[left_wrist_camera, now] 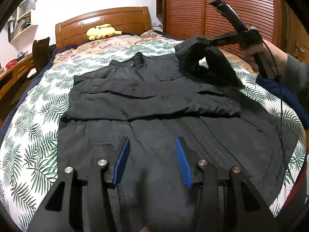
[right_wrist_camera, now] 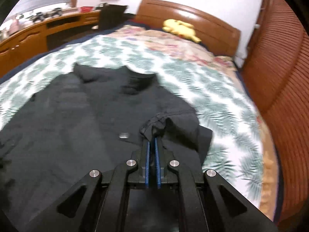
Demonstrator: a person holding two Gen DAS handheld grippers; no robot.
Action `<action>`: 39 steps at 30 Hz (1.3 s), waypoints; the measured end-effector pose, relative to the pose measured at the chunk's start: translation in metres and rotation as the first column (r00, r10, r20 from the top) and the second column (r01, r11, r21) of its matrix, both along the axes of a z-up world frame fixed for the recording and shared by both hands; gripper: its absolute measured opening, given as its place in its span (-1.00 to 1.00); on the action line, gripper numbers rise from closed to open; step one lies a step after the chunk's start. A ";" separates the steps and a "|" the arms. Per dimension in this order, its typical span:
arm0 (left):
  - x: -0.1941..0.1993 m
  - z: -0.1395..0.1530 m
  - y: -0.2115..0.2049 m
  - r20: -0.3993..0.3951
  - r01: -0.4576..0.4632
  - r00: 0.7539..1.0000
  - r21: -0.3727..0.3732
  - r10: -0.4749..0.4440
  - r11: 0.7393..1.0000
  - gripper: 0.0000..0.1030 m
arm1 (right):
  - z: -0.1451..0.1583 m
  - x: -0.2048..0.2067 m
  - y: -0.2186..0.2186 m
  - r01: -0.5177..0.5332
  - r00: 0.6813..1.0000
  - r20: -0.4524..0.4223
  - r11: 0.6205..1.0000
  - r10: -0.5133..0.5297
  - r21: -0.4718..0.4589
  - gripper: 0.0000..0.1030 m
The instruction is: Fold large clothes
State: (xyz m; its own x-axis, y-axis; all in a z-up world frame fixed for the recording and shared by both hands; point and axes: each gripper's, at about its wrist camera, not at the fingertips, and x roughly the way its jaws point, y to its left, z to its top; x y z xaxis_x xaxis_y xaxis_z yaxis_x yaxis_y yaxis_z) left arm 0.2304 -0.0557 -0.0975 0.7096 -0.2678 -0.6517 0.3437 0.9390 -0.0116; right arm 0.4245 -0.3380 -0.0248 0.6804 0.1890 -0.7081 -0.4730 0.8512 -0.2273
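Your left gripper [left_wrist_camera: 152, 145] sits at 6 o'clock in the left wrist view, its blue-padded tongs spread apart and holding nothing, poised just above the lower front of the black jacket [left_wrist_camera: 154, 100]. The jacket lies flat on the leaf-print bedspread [left_wrist_camera: 32, 135], zipper [left_wrist_camera: 195, 143] running up from between your tongs toward 1 o'clock. One sleeve [left_wrist_camera: 146, 104] lies folded across the chest, spanning from 9 to 3 o'clock.

At 2 o'clock, your right gripper [left_wrist_camera: 204, 43] is raised above the bed, lifting the other sleeve cuff [left_wrist_camera: 195, 50] off the jacket. In the right wrist view, the right gripper [right_wrist_camera: 152, 138] has its tongs pressed together, clamped on a bunched fold of that cuff [right_wrist_camera: 164, 123]; the jacket body [right_wrist_camera: 77, 116] spreads out toward 9 o'clock beneath it. This view is motion-blurred.

Farther off, at 12 o'clock, a yellow plush toy [left_wrist_camera: 102, 31] rests against the wooden headboard [left_wrist_camera: 108, 19]. A slatted wooden wardrobe [left_wrist_camera: 222, 3] stands at 1 o'clock, and a wooden desk [right_wrist_camera: 48, 27] stands at 10 o'clock in the right wrist view.
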 end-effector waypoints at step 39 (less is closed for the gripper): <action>-0.009 0.012 0.008 0.022 -0.010 1.000 -0.025 0.011 1.000 -0.06 | -0.117 -0.001 -0.169 0.471 0.843 -0.283 0.882 -0.458 -0.027 0.24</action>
State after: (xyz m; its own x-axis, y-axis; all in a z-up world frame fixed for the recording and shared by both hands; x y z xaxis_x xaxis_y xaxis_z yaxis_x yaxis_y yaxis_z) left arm 0.2215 -0.0476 -0.0860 0.7267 -0.2763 -0.6289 0.3343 0.9421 -0.0276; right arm 0.4233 -0.5065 -0.1423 0.4769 -0.0671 -0.8764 -0.0573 0.9926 -0.1072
